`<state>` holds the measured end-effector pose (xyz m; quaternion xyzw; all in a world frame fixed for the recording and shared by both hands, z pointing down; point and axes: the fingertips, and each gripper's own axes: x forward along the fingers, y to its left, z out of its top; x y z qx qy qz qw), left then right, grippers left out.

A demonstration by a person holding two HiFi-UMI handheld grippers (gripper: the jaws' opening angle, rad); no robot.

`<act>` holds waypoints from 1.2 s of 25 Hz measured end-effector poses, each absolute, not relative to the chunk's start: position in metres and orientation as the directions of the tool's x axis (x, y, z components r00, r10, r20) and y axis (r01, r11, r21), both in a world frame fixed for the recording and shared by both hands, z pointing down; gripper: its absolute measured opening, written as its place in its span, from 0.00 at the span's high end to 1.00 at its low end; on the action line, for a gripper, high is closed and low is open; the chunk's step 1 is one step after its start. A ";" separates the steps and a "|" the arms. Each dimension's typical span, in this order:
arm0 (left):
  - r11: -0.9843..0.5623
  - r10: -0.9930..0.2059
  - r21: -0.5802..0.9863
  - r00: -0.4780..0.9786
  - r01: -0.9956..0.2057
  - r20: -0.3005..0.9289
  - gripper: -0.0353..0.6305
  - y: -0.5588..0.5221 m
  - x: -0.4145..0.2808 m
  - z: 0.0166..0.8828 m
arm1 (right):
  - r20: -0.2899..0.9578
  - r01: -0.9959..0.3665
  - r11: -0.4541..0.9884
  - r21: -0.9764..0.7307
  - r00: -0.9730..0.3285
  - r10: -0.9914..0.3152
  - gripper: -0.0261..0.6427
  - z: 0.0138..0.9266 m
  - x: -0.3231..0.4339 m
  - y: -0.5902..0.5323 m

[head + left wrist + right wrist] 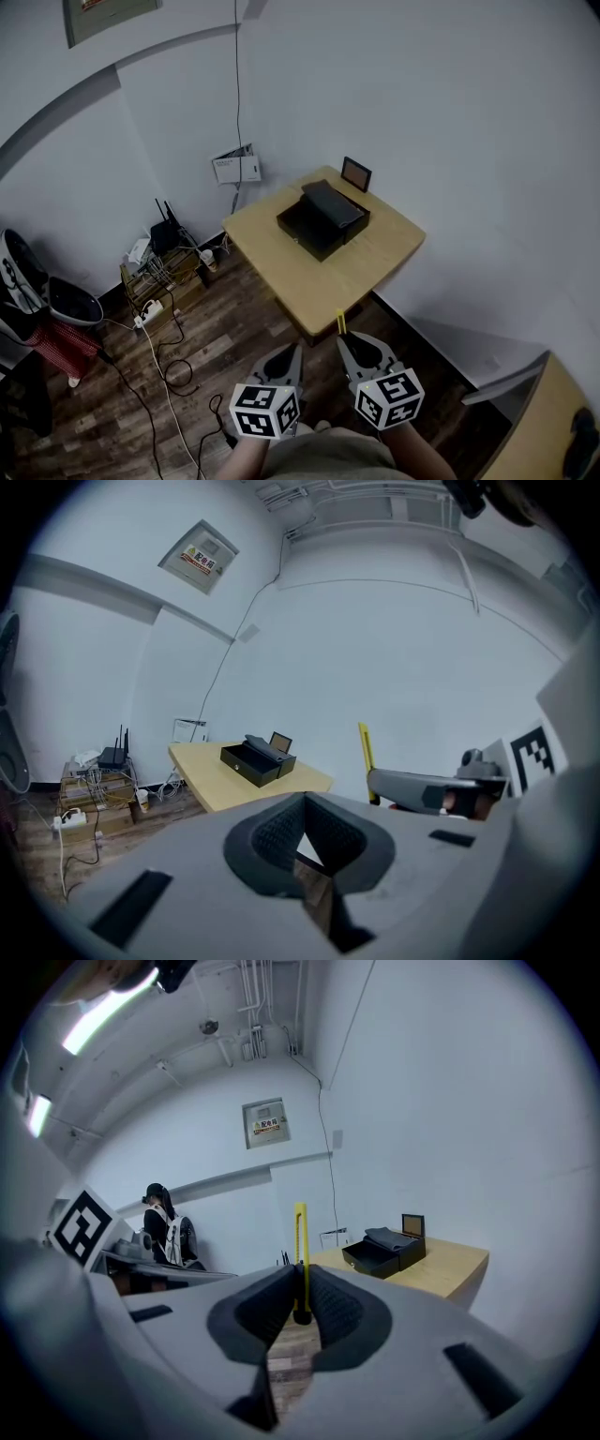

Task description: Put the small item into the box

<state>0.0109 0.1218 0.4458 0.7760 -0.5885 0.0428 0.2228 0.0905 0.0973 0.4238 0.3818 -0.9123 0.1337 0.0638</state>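
Note:
An open black box (322,220) with its lid leaning behind it stands on a light wooden table (384,258); it also shows in the left gripper view as the box (258,758) and in the right gripper view as the box (384,1252). My right gripper (349,345) is shut on a thin yellow stick-like item (341,322), which stands upright out of the pads (300,1241). That item (365,752) shows in the left gripper view too. My left gripper (289,356) is beside it, shut with nothing in it. Both are held in front of the table's near corner, well short of the box.
A small picture frame (356,173) stands behind the box. A low shelf with a router and cables (159,262) sits on the wooden floor at left. Another desk corner (553,412) is at lower right. A person with a backpack (161,1227) stands far off.

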 end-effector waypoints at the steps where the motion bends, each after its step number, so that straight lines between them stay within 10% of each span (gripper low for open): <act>1: -0.208 -0.894 0.296 0.304 -0.932 0.329 0.94 0.123 0.012 0.445 | 0.218 -0.713 0.672 -0.201 -0.701 -0.679 0.90 0.424 0.092 0.097; 30: -0.206 -0.885 0.307 0.311 -0.929 0.347 0.94 0.019 -0.005 0.464 | 0.232 -0.728 0.638 -0.253 -0.685 -0.690 0.90 0.439 0.081 -0.014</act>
